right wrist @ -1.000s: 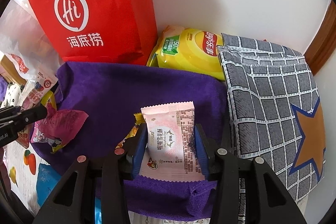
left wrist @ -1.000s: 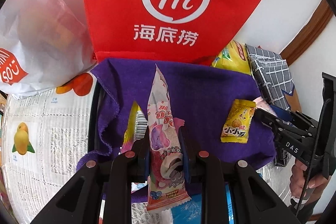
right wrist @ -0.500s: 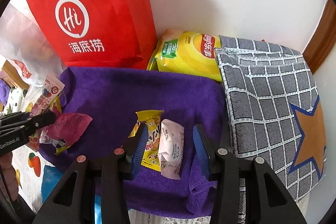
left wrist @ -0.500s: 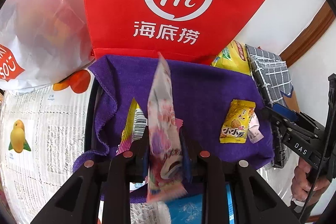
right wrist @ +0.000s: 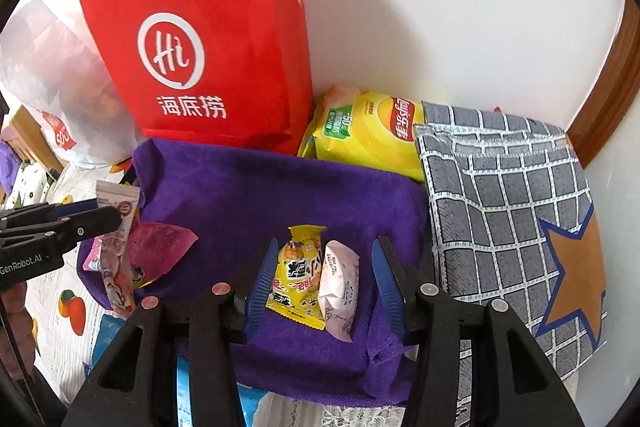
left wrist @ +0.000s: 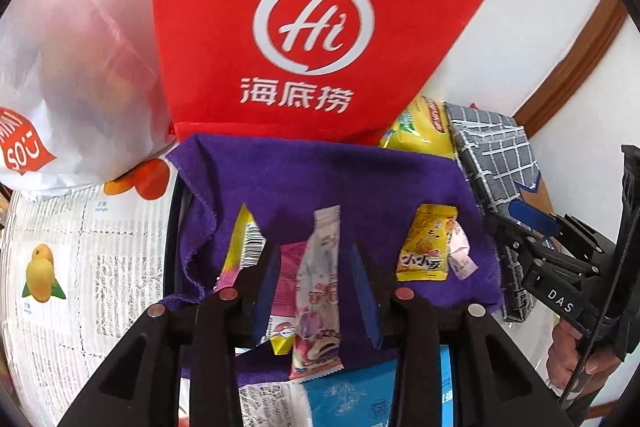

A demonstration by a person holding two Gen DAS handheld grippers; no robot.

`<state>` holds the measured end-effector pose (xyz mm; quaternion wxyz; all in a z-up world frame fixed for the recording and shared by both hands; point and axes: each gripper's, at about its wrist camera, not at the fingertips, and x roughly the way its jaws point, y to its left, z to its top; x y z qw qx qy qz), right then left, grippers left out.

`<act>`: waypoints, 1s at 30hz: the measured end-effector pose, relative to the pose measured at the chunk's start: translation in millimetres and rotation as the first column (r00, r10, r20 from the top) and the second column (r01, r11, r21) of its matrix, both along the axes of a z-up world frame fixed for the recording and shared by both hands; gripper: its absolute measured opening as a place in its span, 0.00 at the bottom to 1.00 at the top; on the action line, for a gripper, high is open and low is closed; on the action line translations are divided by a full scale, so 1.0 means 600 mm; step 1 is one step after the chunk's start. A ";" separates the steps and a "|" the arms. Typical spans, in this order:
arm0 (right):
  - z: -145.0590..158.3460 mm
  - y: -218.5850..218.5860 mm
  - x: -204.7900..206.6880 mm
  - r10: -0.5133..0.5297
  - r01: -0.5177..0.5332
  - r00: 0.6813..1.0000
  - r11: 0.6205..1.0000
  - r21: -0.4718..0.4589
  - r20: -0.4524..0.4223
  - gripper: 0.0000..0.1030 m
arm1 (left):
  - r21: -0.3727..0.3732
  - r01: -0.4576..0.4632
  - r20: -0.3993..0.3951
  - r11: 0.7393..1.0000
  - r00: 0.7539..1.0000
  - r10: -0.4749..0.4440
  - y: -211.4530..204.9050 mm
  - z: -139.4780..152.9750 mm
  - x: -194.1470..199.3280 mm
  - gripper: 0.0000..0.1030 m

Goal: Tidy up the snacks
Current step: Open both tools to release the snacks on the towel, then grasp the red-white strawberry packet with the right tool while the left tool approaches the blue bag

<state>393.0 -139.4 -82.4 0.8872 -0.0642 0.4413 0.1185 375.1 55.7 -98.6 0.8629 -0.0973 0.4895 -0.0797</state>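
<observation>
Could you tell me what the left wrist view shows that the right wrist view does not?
Only the left wrist view shows the barcoded yellow-pink packet and the mango print on the tablecloth. Only the right wrist view shows the orange star on the grey checked bag. Both show the purple cloth, the small yellow snack packet beside a white one, the long pink wrapper, and two open claws.

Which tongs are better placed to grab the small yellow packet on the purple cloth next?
Right. The yellow packet lies between the open jaws of the right tongs, beside a white packet. The left tongs hang open over a long pink packet instead.
</observation>
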 end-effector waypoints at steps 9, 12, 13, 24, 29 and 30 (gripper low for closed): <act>0.034 -0.007 -0.041 -0.010 0.010 0.998 1.000 0.006 0.061 0.47 | -0.035 0.088 0.000 0.996 0.996 -0.088 -0.041 -0.007 -0.007 0.14; 0.032 -0.018 -0.060 -0.009 0.008 0.998 1.000 0.004 0.057 0.47 | -0.050 0.098 0.018 0.994 0.995 -0.097 -0.045 0.004 -0.014 0.14; 0.030 -0.024 -0.068 -0.016 0.016 0.998 1.000 0.000 0.056 0.47 | -0.041 0.095 0.024 0.995 0.995 -0.094 -0.045 0.009 -0.016 0.16; -0.035 -0.105 -0.186 -0.087 0.088 0.996 0.996 0.029 -0.012 0.47 | -0.031 0.094 0.092 0.995 0.992 -0.091 -0.039 0.062 -0.047 0.24; -0.093 -0.128 -0.238 -0.084 0.096 0.990 0.990 0.108 -0.111 0.55 | -0.011 0.109 0.126 0.994 0.986 -0.107 -0.050 0.084 -0.062 0.35; -0.106 -0.131 -0.245 -0.087 0.102 0.987 0.988 0.113 -0.134 0.55 | -0.006 0.111 0.136 0.994 0.985 -0.109 -0.050 0.090 -0.067 0.38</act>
